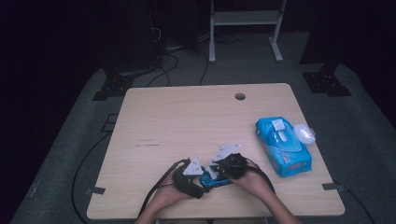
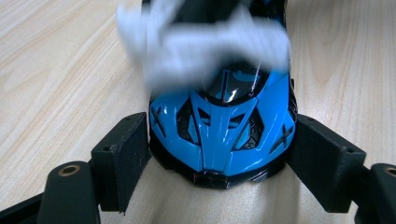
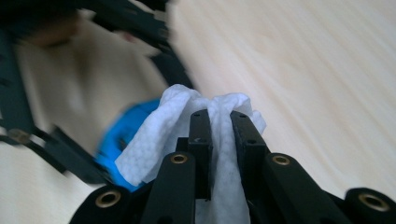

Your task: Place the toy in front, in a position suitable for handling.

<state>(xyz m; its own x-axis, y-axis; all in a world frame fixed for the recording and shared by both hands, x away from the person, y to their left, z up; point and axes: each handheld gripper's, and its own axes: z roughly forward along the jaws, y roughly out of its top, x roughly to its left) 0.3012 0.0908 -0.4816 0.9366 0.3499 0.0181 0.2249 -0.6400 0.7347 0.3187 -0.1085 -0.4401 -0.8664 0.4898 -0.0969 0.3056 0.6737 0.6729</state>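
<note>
- Dark floor and cables surround my pale wooden table (image 1: 187,121) in the high view. My left gripper (image 1: 200,179) and right gripper (image 1: 218,171) meet over the blue toy car (image 1: 212,181) near the front edge. A blue pack of wipes (image 1: 282,145) lies well apart at the right, I judge as my supply.
- Left gripper view: my jaws clamp the toy car (image 2: 219,135) by its two sides, the pads (image 2: 123,158) pressing on the bodywork. I hold it so it cannot roll under rubbing. A blurred white wipe (image 2: 205,51) lies across the windscreen.
- Right gripper view: my jaws are nearly together, pinching the folded wipe (image 3: 159,140) so that it bunches over the fingertips (image 3: 201,128). The wad hangs just over the car (image 3: 116,140), which my other gripper steadies; whether it touches, I cannot tell.
</note>
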